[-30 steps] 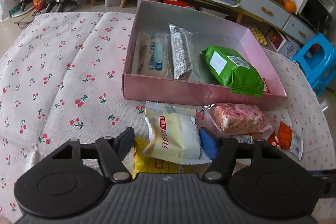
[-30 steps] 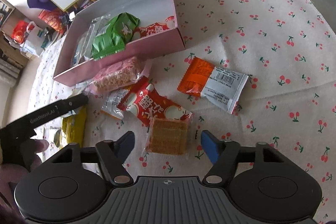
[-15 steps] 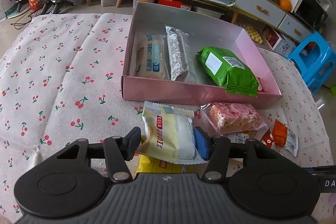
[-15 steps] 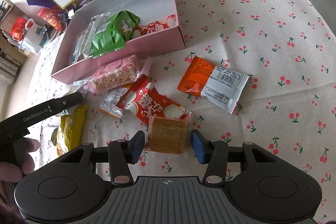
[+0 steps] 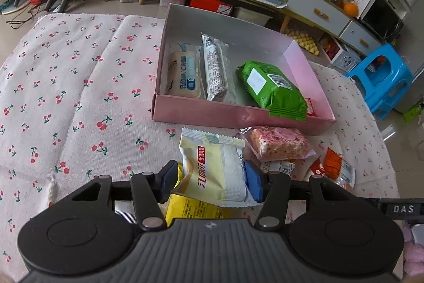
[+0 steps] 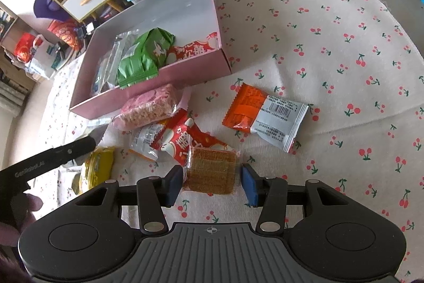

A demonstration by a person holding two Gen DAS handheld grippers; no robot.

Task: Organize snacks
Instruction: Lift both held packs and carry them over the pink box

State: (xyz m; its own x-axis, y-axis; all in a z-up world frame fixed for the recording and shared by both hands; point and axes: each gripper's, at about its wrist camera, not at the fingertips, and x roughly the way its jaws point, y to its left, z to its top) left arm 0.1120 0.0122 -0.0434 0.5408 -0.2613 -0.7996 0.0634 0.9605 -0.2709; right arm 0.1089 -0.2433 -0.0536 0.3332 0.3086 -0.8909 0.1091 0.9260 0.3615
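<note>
A cloth printed with cherries (image 5: 79, 97) covers the whole surface, and on it sits a shallow pink box (image 5: 238, 116) with its silver inside facing up. In the box lie a green packet (image 5: 270, 89) toward the right, a silver-wrapped bar (image 5: 216, 73) in the middle, a pale bread packet (image 5: 184, 77) on the left, and a red packet (image 6: 193, 51) tucked at the right end. Loose snacks lie just outside the box's near wall: a pink puffed-rice bar (image 6: 151, 108) touching that wall, a red-and-white packet (image 6: 185, 141) below it, and an orange-and-white packet (image 6: 265, 113) off by itself to the right. A yellow packet (image 6: 98, 171) lies near the left gripper (image 5: 212, 177), whose fingers have closed in against both sides of a cream-coloured packet (image 5: 212, 171) that rests partly on top of the yellow one. The right gripper (image 6: 212, 182) is partly open around a square brown wafer pack (image 6: 212, 169), with its left pad about touching the wrapper and its blue right pad (image 6: 249, 184) a small gap away.
</note>
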